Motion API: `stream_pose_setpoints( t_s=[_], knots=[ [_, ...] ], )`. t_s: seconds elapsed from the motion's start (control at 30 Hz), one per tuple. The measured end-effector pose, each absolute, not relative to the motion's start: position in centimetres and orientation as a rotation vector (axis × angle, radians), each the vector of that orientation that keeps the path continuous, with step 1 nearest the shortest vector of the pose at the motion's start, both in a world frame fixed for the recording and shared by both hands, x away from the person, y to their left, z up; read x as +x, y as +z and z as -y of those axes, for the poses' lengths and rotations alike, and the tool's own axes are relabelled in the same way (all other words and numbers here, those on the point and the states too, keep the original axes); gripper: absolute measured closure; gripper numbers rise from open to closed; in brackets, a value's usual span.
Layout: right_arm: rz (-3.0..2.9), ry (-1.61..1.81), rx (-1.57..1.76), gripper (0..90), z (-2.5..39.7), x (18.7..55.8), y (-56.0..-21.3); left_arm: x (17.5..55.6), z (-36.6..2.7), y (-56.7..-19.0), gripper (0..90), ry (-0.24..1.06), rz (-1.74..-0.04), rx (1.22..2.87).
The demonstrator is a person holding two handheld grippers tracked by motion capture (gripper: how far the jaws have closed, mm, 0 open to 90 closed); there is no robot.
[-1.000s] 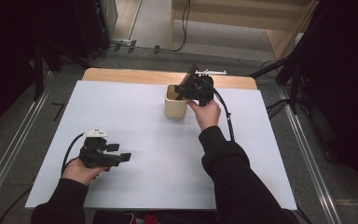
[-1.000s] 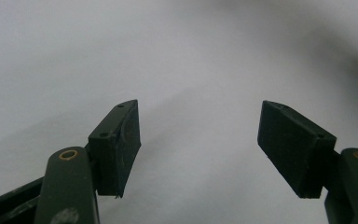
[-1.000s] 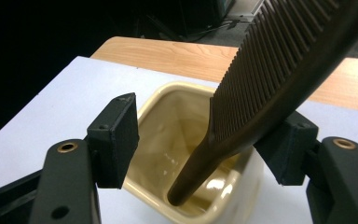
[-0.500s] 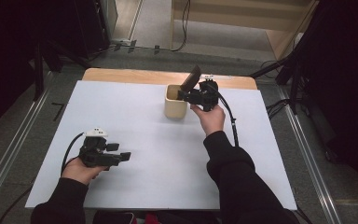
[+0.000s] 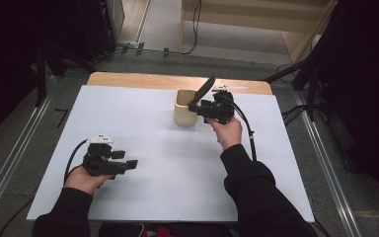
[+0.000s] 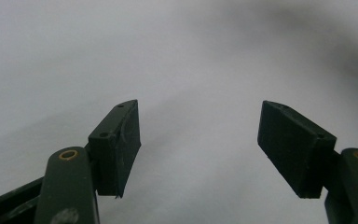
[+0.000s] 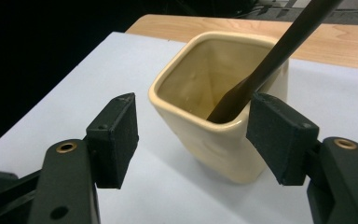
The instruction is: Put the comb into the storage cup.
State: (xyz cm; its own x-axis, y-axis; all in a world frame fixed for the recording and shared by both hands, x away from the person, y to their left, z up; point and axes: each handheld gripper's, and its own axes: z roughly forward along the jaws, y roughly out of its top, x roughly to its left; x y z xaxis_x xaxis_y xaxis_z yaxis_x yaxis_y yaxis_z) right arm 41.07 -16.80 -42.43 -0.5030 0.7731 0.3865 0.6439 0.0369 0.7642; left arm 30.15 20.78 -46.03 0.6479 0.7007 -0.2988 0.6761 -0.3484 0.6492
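Right tongs are spread wide and empty beside the cream cup with the dark spatula leaning inside; withdrawal should be kept straight back so neither is clipped, left tongs idling open over the counter.

White-topped table, wood strip along far edge; grey carpet floor; wooden furniture beyond; dark surroundings.
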Motion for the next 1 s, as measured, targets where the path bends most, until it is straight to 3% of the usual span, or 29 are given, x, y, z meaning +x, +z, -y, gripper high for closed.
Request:
stream_pose_setpoints(
  t_s=[1.0],
  knots=[
    [-2.268,1.508,1.382,30.6,17.7,36.6,-43.3,30.0,-20.4,-45.8,30.3,0.031,-1.012,2.109]
  ],
)
